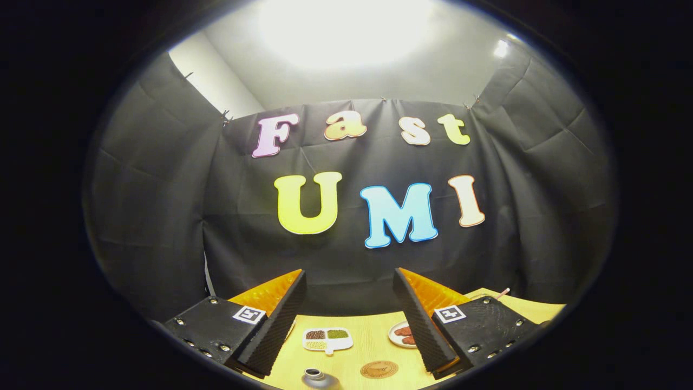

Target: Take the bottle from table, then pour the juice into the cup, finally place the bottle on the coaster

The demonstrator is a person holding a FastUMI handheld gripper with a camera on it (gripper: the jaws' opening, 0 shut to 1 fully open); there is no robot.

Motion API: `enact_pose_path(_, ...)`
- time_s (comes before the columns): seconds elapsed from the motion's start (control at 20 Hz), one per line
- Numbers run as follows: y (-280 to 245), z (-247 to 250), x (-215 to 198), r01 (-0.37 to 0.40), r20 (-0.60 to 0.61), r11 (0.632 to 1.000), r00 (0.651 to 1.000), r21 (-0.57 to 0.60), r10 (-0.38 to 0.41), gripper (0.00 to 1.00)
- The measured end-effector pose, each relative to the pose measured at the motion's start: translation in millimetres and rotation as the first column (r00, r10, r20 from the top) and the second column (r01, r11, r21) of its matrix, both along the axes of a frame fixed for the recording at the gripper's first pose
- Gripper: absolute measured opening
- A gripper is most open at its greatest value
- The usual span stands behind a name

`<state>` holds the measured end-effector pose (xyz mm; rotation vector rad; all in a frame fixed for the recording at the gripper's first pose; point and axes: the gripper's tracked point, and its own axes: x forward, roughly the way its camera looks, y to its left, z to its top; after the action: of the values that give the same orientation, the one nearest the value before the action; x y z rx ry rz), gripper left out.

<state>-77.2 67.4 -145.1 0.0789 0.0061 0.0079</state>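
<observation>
My gripper [349, 319] is held high above the wooden table [368, 341], open, with nothing between its fingers. Below and between the fingers I see the top of the bottle [319, 378], a grey neck with a dark round opening, close to me. A round brown coaster [379, 369] lies flat on the table just right of the bottle and slightly further off. I cannot make out a cup.
A white divided dish [327, 339] holding grains and beans sits on the table beyond the bottle. A small white plate [403, 334] with reddish food lies beside the right finger. The black cloth wall [346, 254] closes off the far side of the table.
</observation>
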Motion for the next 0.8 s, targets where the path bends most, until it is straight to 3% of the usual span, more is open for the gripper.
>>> enact_pose_path(0.2,27.9,-52.6,-10.0,-0.05,-0.052,0.999,0.997,0.005,0.05,0.98)
enact_pose_path(0.8,62.7,-182.8,-14.4,-0.069,-0.186,0.996,0.981,-0.057,0.058,0.98)
